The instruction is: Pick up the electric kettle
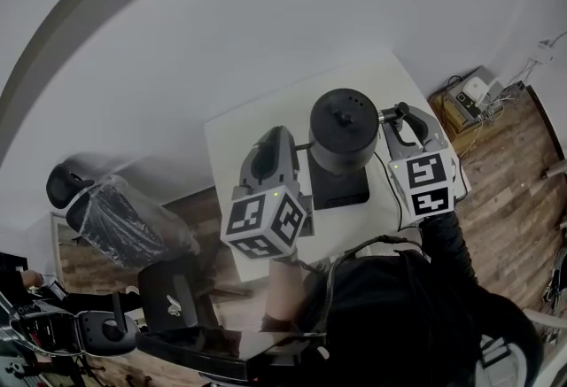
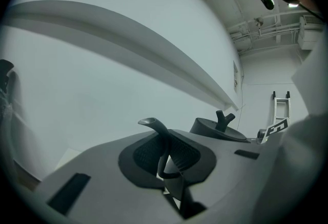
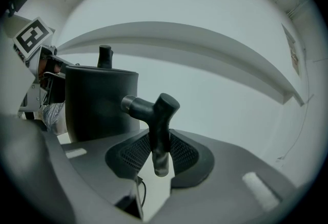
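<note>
Plainly the main risk from here is a tilt. The right gripper (image 3: pixel 160 152) is clamped on the handle (image 3: pixel 160 115) of the electric kettle (image 1: pixel 344 133), which stands at the middle of the head view over its flat dark base (image 1: pixel 341 192) on the white table (image 1: pixel 257 124). The handle is a smooth, round, T-shaped bar, caught only along 1 narrow band between the ribbed pads (image 3: pixel 185 154). On a lift the heavy body could swing about that grip and tip toward its spout side. It could then spill or shed the lid (image 2: pixel 218 130).

The left gripper (image 2: pixel 166 159), just left of the kettle in the head view, seems closed on the gooseneck spout (image 2: pixel 154 125). Its own view shows only a slim curved tube between the mesh pads, so firm contact is hard to confirm. A tube that thin is a poor thing to carry weight. It could slide through the pads or bend if this side pulls harder than the other. Uneven rising of the 2 grippers would twist the kettle between them, and the base might drag along if it sticks.

The body is a matte black, straight-walled cylinder. The lid is a flat disc with a small forked knob (image 2: pixel 224 118). The table top looks smooth, hard and plain.
</note>
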Action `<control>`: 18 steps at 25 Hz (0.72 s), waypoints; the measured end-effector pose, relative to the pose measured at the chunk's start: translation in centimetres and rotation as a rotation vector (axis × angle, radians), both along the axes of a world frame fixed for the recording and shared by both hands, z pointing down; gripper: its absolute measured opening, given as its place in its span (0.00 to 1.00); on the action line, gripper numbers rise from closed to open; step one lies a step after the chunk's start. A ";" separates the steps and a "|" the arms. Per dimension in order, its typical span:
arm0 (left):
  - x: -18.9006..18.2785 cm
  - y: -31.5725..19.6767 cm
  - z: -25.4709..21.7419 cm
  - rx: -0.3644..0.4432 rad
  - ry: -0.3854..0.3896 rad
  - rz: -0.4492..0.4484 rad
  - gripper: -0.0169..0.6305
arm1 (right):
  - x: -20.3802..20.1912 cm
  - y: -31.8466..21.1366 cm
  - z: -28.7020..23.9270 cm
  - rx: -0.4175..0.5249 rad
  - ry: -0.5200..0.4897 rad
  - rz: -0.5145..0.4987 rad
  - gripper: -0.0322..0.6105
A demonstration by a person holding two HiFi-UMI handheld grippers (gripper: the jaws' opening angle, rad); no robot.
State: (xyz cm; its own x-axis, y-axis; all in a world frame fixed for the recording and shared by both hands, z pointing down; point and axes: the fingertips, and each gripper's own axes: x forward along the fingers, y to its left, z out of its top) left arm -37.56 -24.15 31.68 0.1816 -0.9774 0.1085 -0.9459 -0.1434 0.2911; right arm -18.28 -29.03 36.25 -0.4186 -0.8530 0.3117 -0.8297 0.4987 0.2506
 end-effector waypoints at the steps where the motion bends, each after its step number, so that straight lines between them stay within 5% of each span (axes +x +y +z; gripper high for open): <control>1: 0.0 0.0 0.0 0.001 -0.001 0.000 0.07 | 0.0 0.0 0.0 0.001 0.000 0.000 0.21; 18: -0.1 0.2 -0.3 0.010 0.004 0.000 0.06 | -0.1 0.2 -0.4 0.028 0.007 0.001 0.21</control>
